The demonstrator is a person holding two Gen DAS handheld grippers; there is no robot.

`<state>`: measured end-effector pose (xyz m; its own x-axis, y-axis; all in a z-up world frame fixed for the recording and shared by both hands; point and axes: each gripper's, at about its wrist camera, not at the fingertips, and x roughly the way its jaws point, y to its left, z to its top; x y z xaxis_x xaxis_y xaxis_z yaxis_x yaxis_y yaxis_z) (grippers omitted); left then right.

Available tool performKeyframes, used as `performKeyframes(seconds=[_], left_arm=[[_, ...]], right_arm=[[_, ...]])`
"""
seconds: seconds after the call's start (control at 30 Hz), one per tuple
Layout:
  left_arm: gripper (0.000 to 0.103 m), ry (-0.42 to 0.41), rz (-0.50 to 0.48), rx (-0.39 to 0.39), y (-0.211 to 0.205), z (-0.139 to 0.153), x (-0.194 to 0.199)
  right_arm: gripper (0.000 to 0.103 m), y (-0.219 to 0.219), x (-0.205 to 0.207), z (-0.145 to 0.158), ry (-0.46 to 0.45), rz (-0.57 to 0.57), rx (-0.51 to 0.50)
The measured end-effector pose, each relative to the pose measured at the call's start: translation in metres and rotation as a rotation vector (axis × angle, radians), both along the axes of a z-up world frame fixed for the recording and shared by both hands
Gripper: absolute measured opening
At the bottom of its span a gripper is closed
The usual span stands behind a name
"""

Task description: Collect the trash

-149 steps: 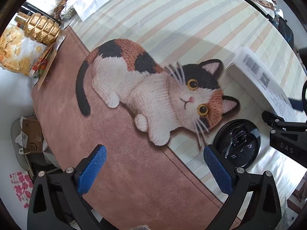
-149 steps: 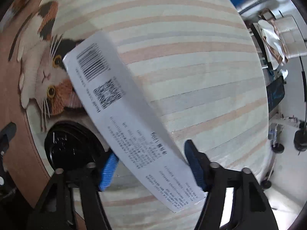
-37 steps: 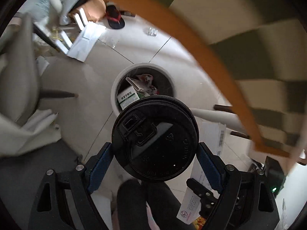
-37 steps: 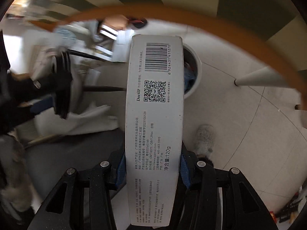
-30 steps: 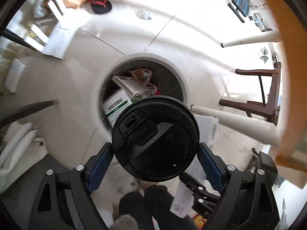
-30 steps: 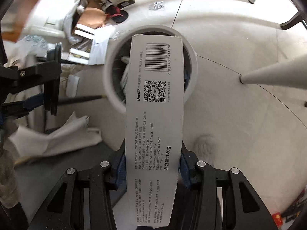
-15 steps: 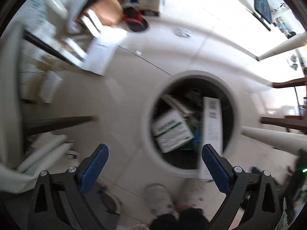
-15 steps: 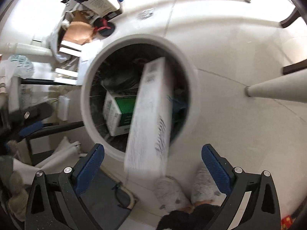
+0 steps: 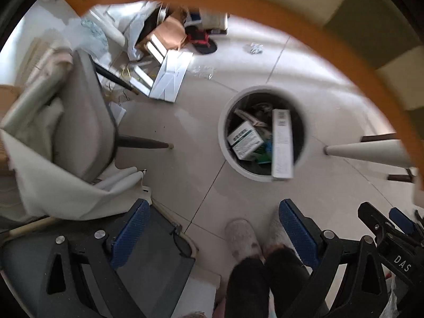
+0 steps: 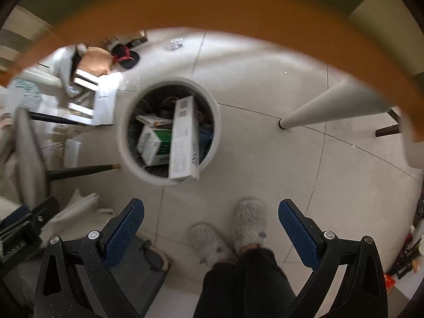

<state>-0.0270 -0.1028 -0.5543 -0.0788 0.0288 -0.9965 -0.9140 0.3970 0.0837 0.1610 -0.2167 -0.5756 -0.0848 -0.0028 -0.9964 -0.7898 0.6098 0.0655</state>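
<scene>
A round white trash bin (image 9: 222, 137) (image 10: 124, 145) stands on the tiled floor below both grippers. A long white barcode box (image 9: 282, 143) (image 10: 184, 140) lies in it, its near end resting on the rim. Beside it sits a green-and-white carton (image 9: 245, 139) (image 10: 155, 143). I cannot make out the black cup lid among the trash. My left gripper (image 9: 213, 212) points down, open and empty, nearer than the bin. My right gripper (image 10: 210, 209) is also open and empty, pointing down beside the bin.
An orange table edge (image 9: 304, 23) (image 10: 212, 8) arcs across the top, with a white table leg (image 9: 368, 153) (image 10: 331, 106) right of the bin. A grey chair (image 9: 79, 122) stands left. The person's fluffy slippers (image 10: 249, 222) are between the fingers. Boxes and papers (image 9: 169, 76) litter the far floor.
Both grippers opened: the black lid left the left one, the long box dropped from the right one into the bin. Both have since risen, so the bin looks smaller.
</scene>
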Motion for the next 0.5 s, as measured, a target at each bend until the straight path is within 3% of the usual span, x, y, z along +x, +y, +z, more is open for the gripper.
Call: performKeyframes(seconds=[0.2,0.33,0.5], left_arm=[[0.1,-0.084,-0.093,-0.002,-0.021,0.13,0.026],[0.1,-0.153,-0.18,-0.006,-0.034,0.202,0.043],[0.1,-0.269,-0.268,-0.002,-0.031,0.281,0.054]], right_arm=[[0.102,-0.011,0.017,0.142,0.103,0.051,0.058],[0.102,-0.022,0.033,0.236,0.149,0.085,0.107],[0.102,-0.043,0.044,0.325,0.202,0.041,0.164]])
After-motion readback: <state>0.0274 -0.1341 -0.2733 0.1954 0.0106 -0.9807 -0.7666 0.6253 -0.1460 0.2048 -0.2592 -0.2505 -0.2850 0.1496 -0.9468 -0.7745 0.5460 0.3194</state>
